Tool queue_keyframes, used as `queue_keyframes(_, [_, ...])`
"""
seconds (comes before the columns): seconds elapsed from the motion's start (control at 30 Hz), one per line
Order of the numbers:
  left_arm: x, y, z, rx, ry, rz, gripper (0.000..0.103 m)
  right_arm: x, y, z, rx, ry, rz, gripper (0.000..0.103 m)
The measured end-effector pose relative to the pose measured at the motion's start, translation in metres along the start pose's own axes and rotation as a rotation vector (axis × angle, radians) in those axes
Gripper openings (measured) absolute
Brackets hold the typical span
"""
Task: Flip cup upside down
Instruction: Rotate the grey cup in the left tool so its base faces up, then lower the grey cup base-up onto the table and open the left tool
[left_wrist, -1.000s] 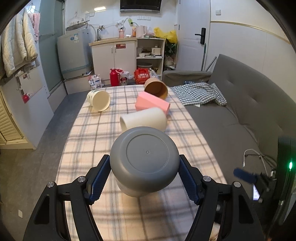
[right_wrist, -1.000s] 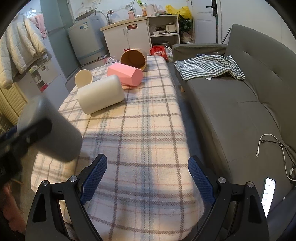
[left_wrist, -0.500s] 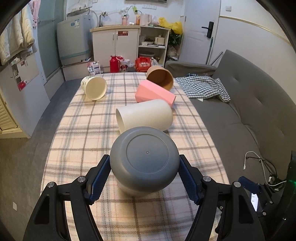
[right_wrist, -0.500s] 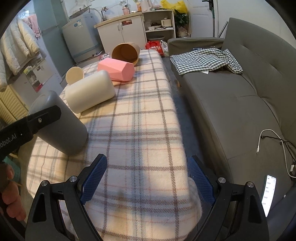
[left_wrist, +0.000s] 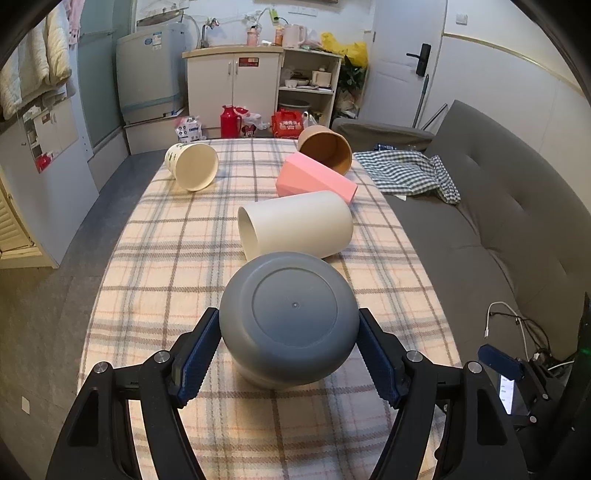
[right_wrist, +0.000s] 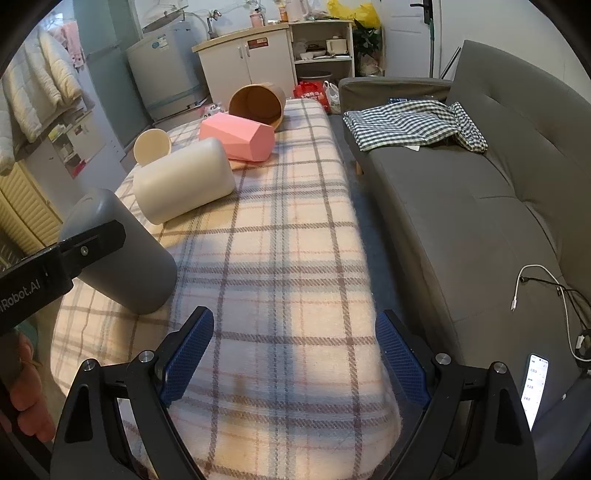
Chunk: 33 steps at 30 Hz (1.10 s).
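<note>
A grey cup (left_wrist: 290, 317) is held between the blue pads of my left gripper (left_wrist: 288, 354), its flat bottom facing the camera. In the right wrist view the grey cup (right_wrist: 125, 266) is tilted, its mouth end down on the plaid cloth (right_wrist: 295, 236), with the left gripper's finger (right_wrist: 74, 254) across it. My right gripper (right_wrist: 295, 358) is open and empty above the near end of the table, to the right of the cup.
A white cup (left_wrist: 295, 225), a pink faceted cup (left_wrist: 314, 179), a brown cup (left_wrist: 325, 147) and a cream cup (left_wrist: 192, 166) lie on their sides further along the table. A grey sofa (right_wrist: 461, 192) with a checked cloth (right_wrist: 410, 122) runs along the right.
The left gripper has lowered the grey cup toward the table, so its mouth end now meets the cloth. The right gripper has stayed open near the table's front.
</note>
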<state>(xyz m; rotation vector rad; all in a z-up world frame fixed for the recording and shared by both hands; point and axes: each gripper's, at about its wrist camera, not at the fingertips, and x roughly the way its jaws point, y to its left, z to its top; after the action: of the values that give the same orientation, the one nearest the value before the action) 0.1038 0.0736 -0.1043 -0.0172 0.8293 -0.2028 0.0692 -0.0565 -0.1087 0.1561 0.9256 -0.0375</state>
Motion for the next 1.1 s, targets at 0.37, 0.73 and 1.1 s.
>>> queue_keyframes(0.37, [-0.036,-0.001,0.008,0.061,-0.089,0.059,0.077,-0.027,0.009,0.002,-0.023,-0.053,0.002,0.09])
queue_keyframes(0.73, [-0.097,0.012,-0.008,0.047,-0.223,0.073,0.086,-0.082,0.022,-0.004,-0.049,-0.219,0.031,0.09])
queue_keyframes(1.1, [-0.119,0.028,-0.058,-0.003,-0.306,0.148,0.103,-0.099,0.037,-0.022,-0.1,-0.275,0.07,0.09])
